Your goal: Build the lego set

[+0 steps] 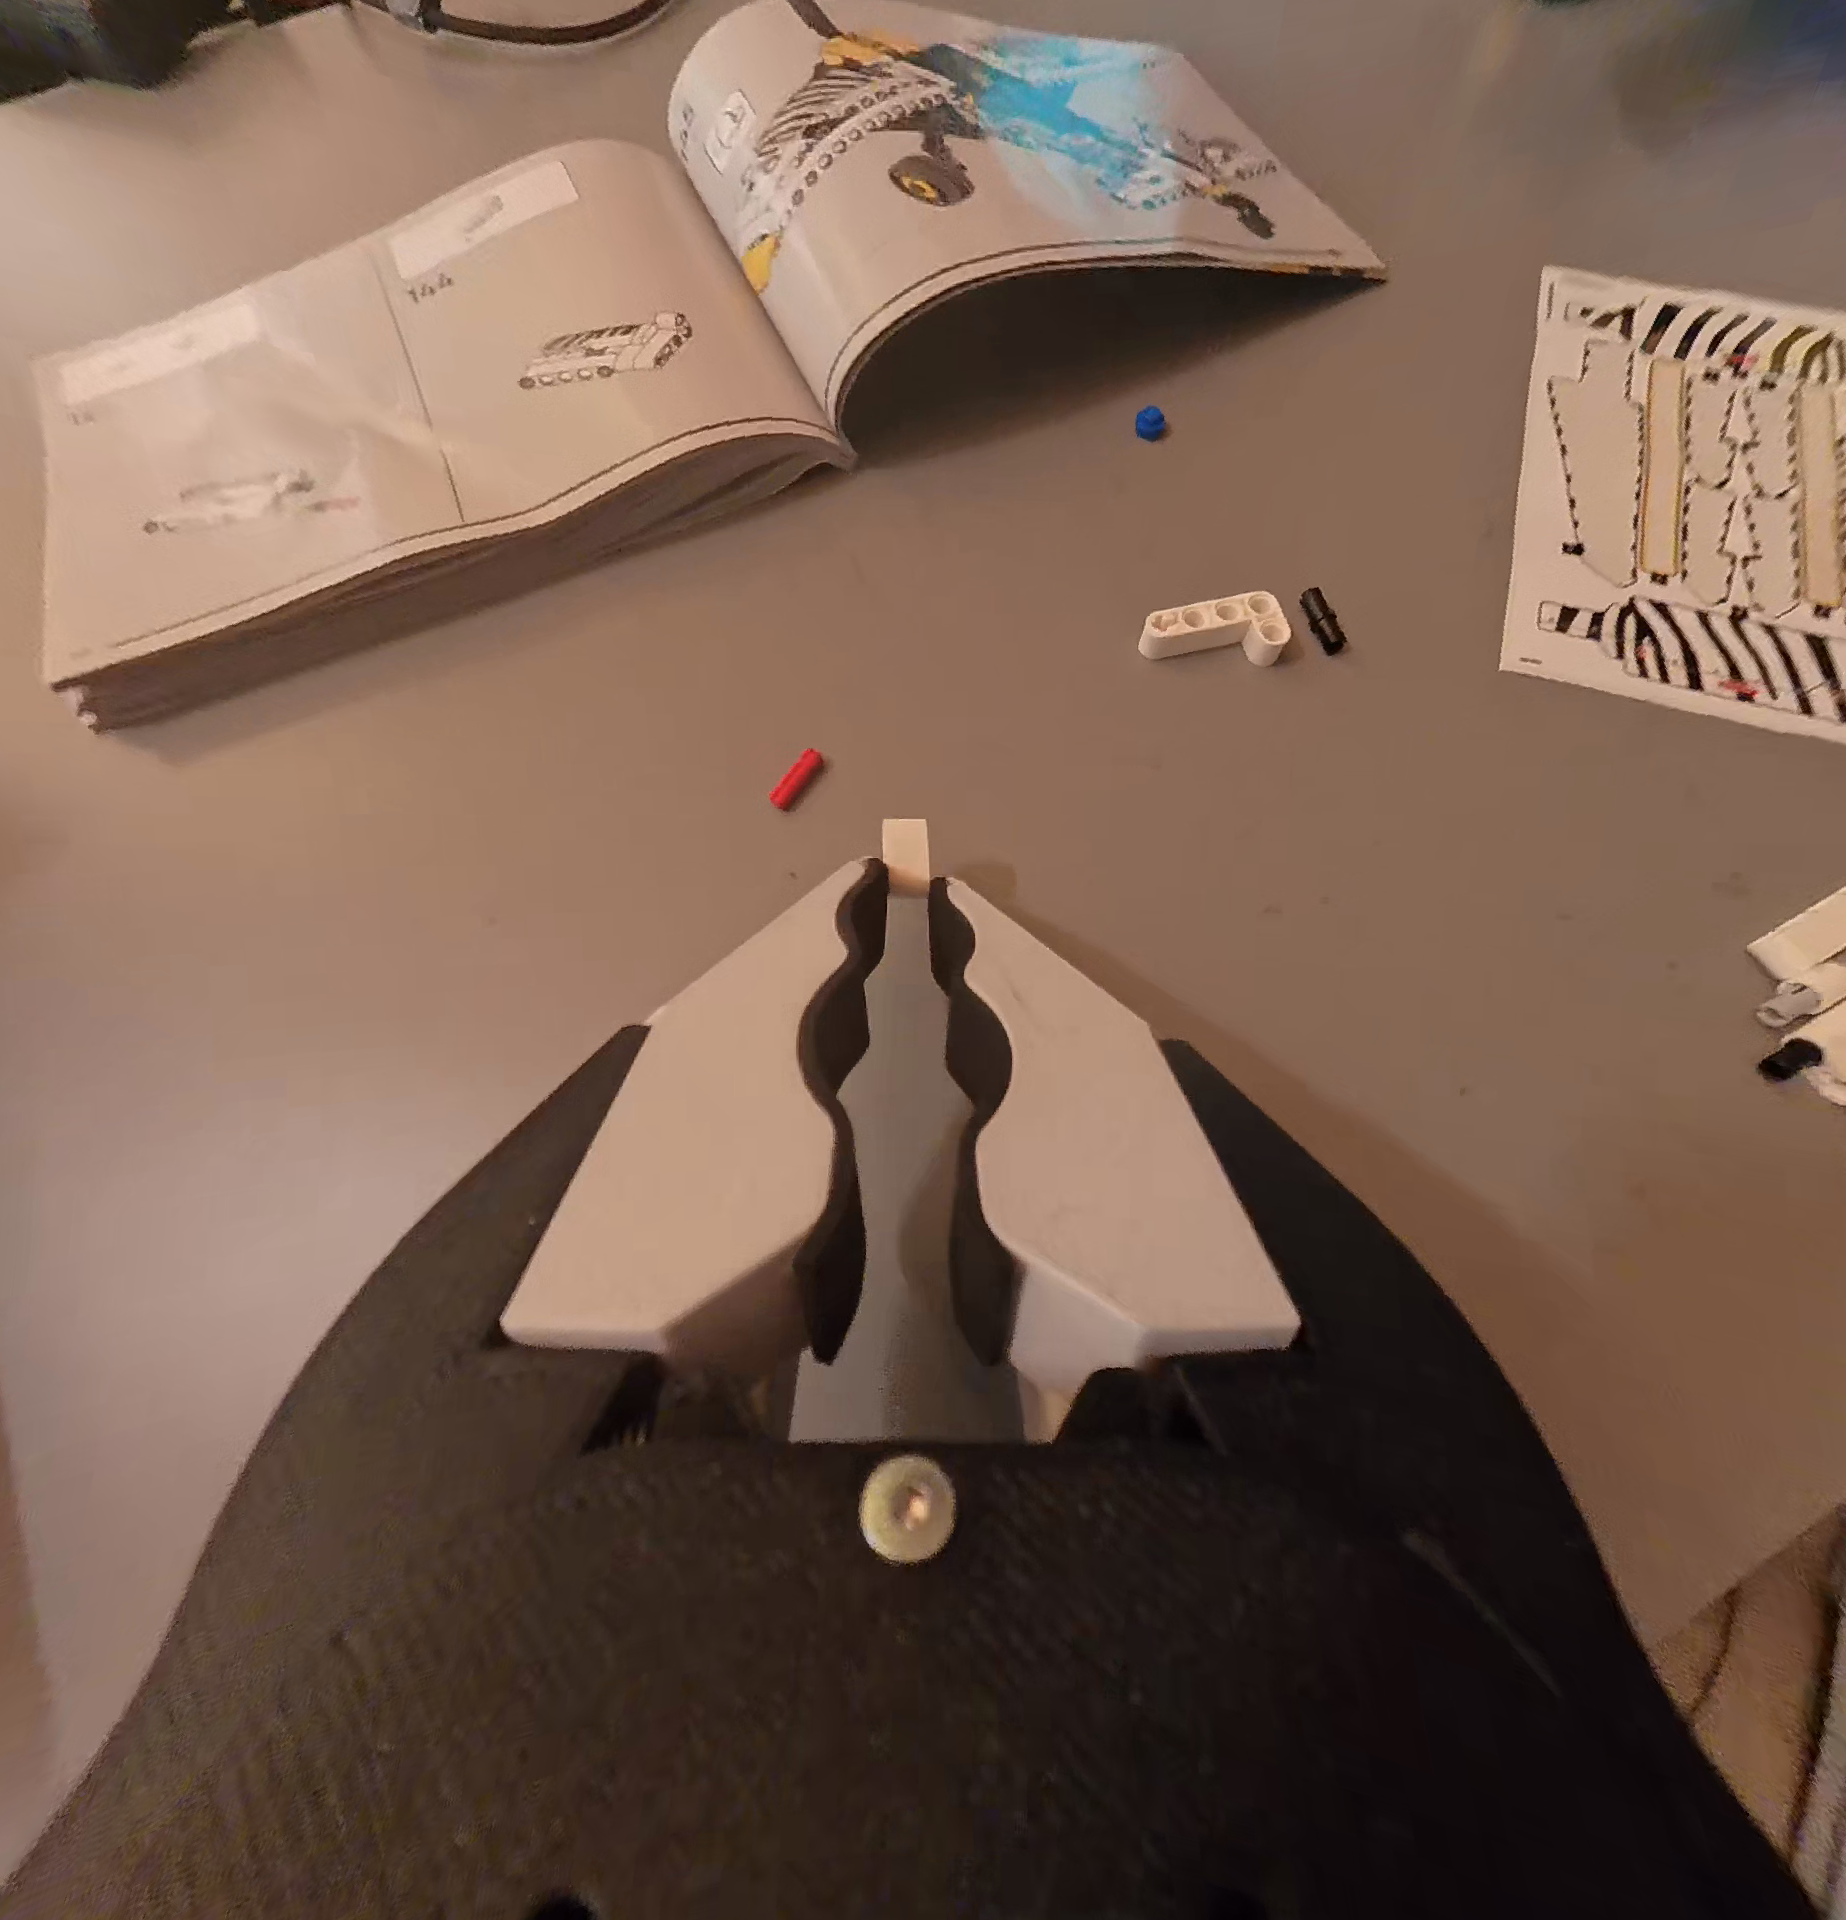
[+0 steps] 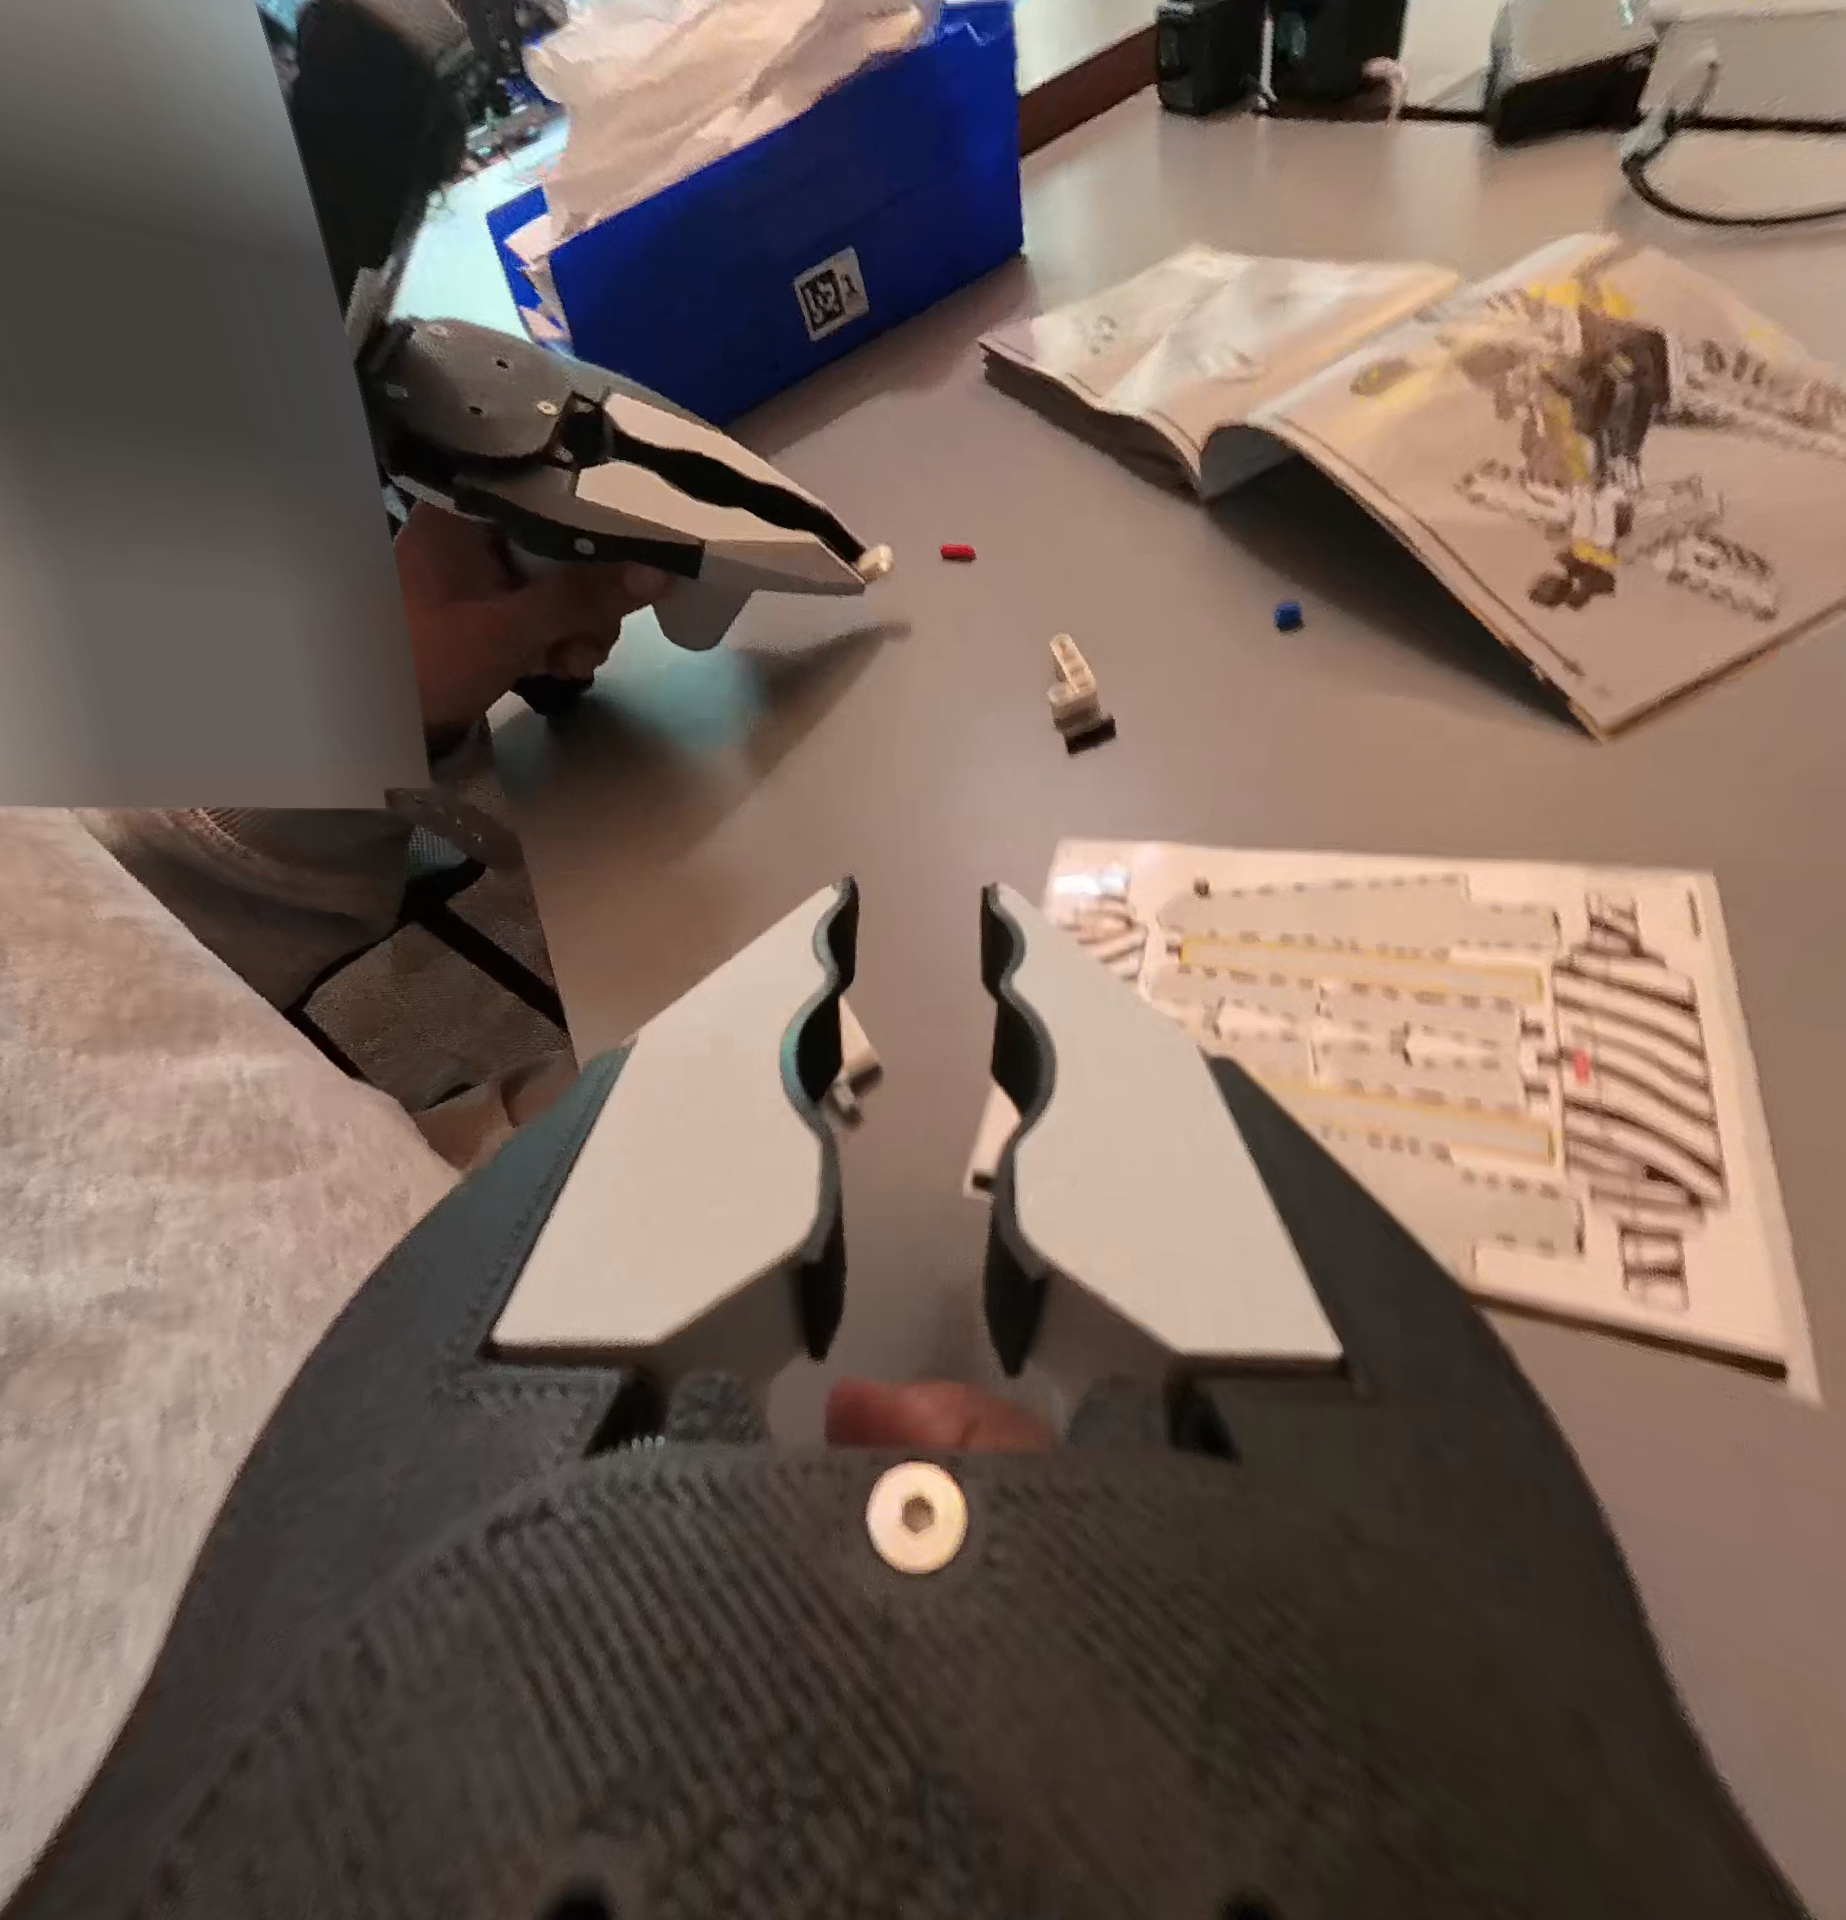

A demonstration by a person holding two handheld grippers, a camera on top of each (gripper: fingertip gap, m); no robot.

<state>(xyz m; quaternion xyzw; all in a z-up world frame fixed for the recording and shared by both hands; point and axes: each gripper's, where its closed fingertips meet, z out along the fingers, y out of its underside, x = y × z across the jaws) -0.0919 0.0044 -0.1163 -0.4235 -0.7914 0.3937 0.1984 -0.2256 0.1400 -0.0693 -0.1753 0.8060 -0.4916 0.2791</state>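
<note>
My left gripper [image 1: 907,878] is shut on a small white lego piece [image 1: 906,850] and holds it just above the grey table; it also shows in the right wrist view [image 2: 865,561]. A red pin [image 1: 796,777] lies just beyond it to the left. A white L-shaped beam [image 1: 1218,623] and a black pin [image 1: 1322,619] lie farther right, and a blue piece [image 1: 1150,422] beyond. My right gripper [image 2: 919,904] is open and empty, above white parts [image 2: 854,1049] partly hidden under its fingers, at the sticker sheet's left edge.
An open instruction booklet [image 1: 431,416] lies at the back of the table [image 1: 586,935]. A striped sticker sheet [image 2: 1418,1060] lies to the right. A small white sub-assembly [image 1: 1823,997] sits at the right edge. A blue box [image 2: 794,239] with white bags stands far back. The tips of one gripper are about 20 centimetres away from the tips of the other. My right tips are about 25 centimetres from the red pin [image 1: 796,777], my left tips only 4 centimetres. It turns up in the right wrist view [image 2: 958,554] as well.
</note>
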